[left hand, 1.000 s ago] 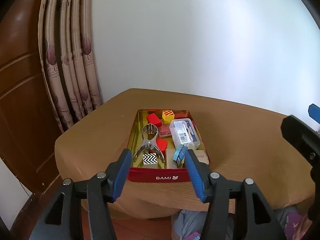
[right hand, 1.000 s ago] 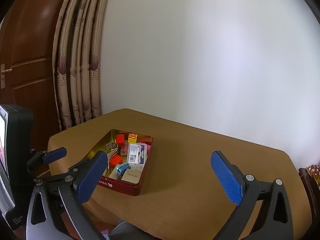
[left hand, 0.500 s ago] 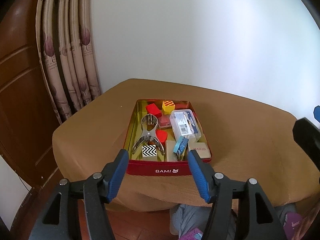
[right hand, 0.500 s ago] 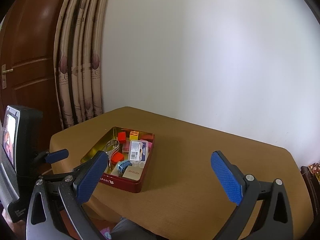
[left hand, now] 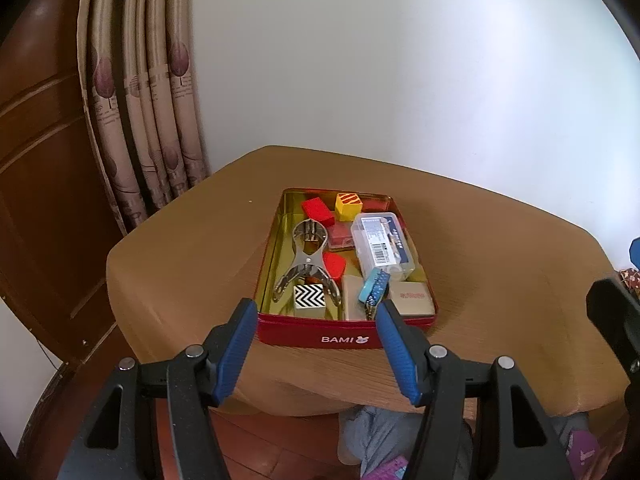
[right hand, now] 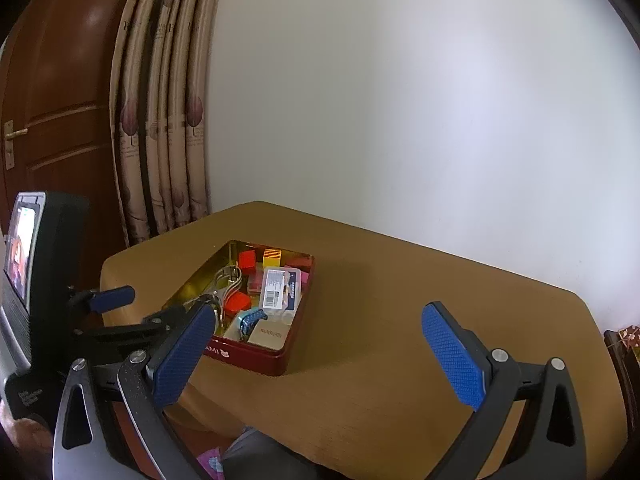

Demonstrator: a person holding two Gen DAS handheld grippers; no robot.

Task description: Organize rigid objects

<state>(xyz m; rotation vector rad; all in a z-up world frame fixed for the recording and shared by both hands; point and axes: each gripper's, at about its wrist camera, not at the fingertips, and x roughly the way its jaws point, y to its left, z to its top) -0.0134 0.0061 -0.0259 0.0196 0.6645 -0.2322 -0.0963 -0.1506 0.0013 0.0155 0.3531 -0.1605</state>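
Left wrist view: the red tin [left hand: 320, 336] sits on the brown counter [left hand: 188, 256] near its front edge, and every loose thing I can see is inside it. There's a metal clamp [left hand: 308, 264] along the tin's left half, a zebra-striped block [left hand: 309, 297] at the tin's front wall, a red block [left hand: 318, 211] and a yellow striped block [left hand: 348, 205] at the back, and a clear plastic case [left hand: 382, 246] on the right side with a blue clip [left hand: 374, 290] just in front of it. The left gripper [left hand: 314, 346] hangs just short of the tin's front wall, spread wide, holding nothing. Right wrist view: same tin [right hand: 256, 356] from further right; the counter to the right of the tin is bare. The right gripper [right hand: 320, 354] is also spread wide and empty, off to the tin's right and in front of it. Honestly this could be the pile about to be sorted out of the tin, or the stuff all tidied into it already; the frames fit both. If a pick does come, I'd say go for whatever sits on top and apart, like the clear case or the blue clip, and come straight down so the fingers don't catch the tin wall. The clamp is tangled up with the blocks, so it looks like the awkward one.
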